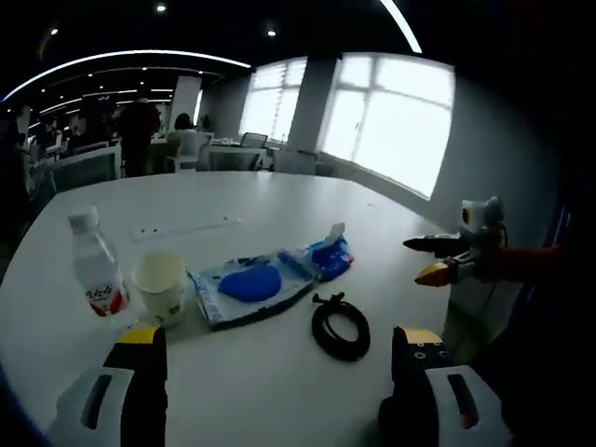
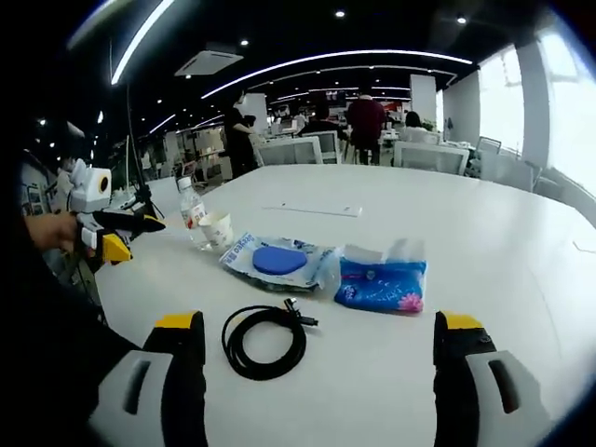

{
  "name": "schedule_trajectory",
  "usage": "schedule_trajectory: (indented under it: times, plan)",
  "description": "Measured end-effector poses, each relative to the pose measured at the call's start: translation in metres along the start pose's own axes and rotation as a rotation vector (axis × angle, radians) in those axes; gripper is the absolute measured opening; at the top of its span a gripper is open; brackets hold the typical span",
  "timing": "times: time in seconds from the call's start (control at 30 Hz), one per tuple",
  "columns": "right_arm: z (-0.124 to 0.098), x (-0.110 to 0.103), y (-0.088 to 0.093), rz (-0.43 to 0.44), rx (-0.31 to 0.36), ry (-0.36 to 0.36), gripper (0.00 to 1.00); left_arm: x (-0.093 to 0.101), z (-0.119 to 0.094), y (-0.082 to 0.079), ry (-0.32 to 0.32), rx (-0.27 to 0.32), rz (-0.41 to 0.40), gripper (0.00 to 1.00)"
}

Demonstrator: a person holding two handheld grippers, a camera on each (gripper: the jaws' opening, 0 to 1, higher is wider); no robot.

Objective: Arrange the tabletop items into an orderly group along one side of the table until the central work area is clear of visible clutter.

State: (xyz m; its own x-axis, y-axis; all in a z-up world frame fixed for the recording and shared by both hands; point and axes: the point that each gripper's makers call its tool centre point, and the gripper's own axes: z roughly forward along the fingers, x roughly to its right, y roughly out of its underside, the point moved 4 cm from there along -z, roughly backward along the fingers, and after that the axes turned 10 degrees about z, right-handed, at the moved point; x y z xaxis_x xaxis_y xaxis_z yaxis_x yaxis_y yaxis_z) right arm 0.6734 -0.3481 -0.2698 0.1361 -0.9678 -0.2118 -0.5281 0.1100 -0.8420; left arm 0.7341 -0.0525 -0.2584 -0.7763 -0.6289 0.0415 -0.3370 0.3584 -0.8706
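Both grippers are hovering wide open over the near edge of the tabletop point(image 2: 503, 242), holding nothing. In the left gripper view, the left gripper point(image 1: 279, 391) is showing two grey jaws tipped in yellow, and the right gripper point(image 1: 438, 259) is reaching in from the right with its jaws parted. In the right gripper view, the right gripper point(image 2: 321, 372) is framing the scene, while the left gripper point(image 2: 126, 235) is coming in from the left, a hand behind it.

A smooth white tabletop is carrying a loose row of things. A clear plastic bottle point(image 1: 96, 265) with a red-and-white label is standing upright, just beside a round paper cup point(image 1: 159, 284). Next to the cup a crinkly clear bag point(image 1: 247, 284) is lying flat with a blue oval pad inside (glossy film, wrinkled at the edges). A soft blue tissue pack point(image 2: 382, 279) is sitting at the bag's other end, touching it. Nearer the grippers, a black cable point(image 2: 264, 340) is lying coiled in a ring, apart from the rest. Farther back, a long flat white strip point(image 1: 184, 226) is resting on the tabletop.
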Motion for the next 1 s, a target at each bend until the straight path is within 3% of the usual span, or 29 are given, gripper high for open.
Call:
schedule_trajectory:
  times: [0.27,0.43,0.67,1.0]
  plan:
    - [-0.002,0.001,0.005,-0.009,-0.020,0.002,0.98,0.020,0.000,0.008,0.025,-0.027,-0.001,1.00]
    - [-0.001,0.001,0.002,-0.012,-0.020,0.004,0.90,0.037,0.012,0.008,0.061,-0.038,0.035,0.97]
    - [0.008,0.000,0.005,-0.014,-0.039,-0.020,0.85,0.044,0.027,0.003,0.077,-0.026,0.017,0.96]
    - [0.023,-0.007,0.023,-0.019,-0.102,-0.054,0.72,0.056,0.055,0.009,0.119,-0.090,0.017,0.79]
